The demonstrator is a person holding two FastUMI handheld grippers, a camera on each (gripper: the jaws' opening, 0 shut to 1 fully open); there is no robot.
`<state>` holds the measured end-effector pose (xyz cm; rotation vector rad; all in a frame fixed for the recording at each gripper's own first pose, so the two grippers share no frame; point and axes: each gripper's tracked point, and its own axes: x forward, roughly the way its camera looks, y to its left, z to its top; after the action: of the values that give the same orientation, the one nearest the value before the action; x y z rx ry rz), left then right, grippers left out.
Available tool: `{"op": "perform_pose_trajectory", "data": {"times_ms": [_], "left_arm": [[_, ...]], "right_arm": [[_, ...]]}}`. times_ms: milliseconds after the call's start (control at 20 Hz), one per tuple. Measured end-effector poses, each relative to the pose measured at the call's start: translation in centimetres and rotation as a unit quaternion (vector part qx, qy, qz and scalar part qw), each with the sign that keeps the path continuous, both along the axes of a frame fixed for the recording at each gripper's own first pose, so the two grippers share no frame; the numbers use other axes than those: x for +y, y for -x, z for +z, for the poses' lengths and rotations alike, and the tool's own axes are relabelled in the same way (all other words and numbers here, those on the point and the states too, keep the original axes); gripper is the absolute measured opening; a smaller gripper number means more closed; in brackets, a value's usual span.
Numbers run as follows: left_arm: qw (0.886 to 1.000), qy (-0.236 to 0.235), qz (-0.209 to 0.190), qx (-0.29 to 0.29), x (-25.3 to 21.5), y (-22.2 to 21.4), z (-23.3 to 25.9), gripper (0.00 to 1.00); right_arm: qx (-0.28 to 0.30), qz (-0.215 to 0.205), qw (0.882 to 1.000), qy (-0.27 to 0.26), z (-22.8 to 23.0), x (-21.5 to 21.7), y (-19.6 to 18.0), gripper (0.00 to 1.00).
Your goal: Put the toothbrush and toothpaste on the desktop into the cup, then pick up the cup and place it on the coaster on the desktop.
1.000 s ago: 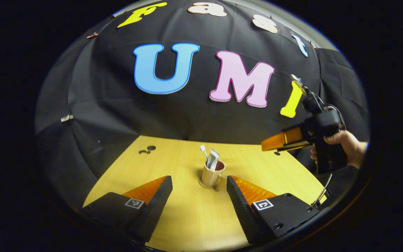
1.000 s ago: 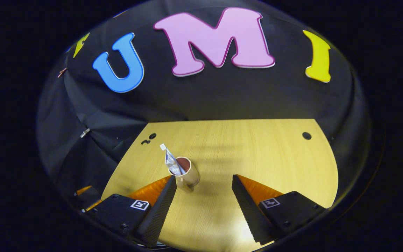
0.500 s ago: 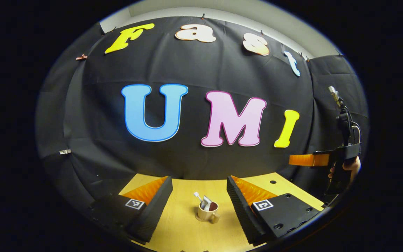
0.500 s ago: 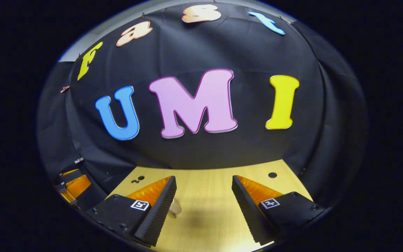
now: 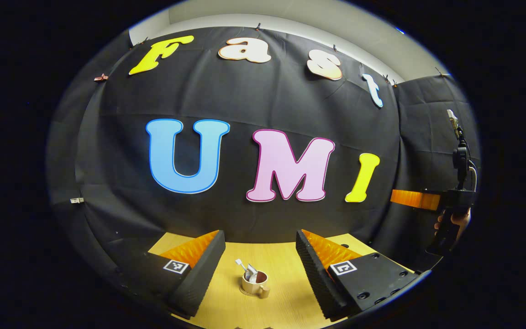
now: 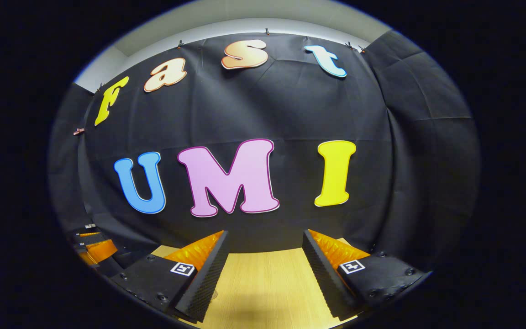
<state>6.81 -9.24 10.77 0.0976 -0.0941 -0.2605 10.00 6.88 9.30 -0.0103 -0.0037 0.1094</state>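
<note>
A beige cup [image 5: 254,284] stands upright on a round coaster [image 5: 247,293] on the wooden desktop [image 5: 281,292], seen in the left gripper view between and beyond the fingers of the left gripper [image 5: 260,256], whose jaws are wide apart and hold nothing. A toothbrush [image 5: 242,266] and a tube of toothpaste [image 5: 252,273] stick up out of the cup, leaning toward the left of that view, the brush head topmost. The cup's handle points toward the lower right. The gripper is raised well clear of the cup and faces the black cloth wall [image 5: 267,100].

At the right edge of the same view, a hand [image 5: 455,220] holds the right gripper [image 5: 412,199] level in the air, off past the side of the desktop. In the right gripper view, the right gripper's [image 6: 265,256] jaws also stand wide apart and empty above the bare wood. Part of the left gripper [image 6: 94,246] shows at the far left of that view.
</note>
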Motion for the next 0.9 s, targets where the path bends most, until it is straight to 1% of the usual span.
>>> {"op": "perform_pose_trajectory", "data": {"times_ms": [350, 550, 900], "left_arm": [[1.000, 0.004, 0.013, -0.004, -0.4, -0.1, 0.2, 0.96], [1.000, 0.012, 0.020, -0.007, -0.5, 0.3, 0.4, 0.96], [0.999, 0.032, 0.033, -0.004, 0.1, 0.6, 0.1, 0.96]], "right_arm": [[0.006, 0.009, 1.000, 0.020, -1.0, -0.7, 0.6, 0.98], [0.009, 0.015, 1.000, 0.013, -0.9, -0.7, 0.6, 0.98], [0.011, 0.031, 0.999, 0.016, -1.2, -0.6, 0.9, 0.98]]}}
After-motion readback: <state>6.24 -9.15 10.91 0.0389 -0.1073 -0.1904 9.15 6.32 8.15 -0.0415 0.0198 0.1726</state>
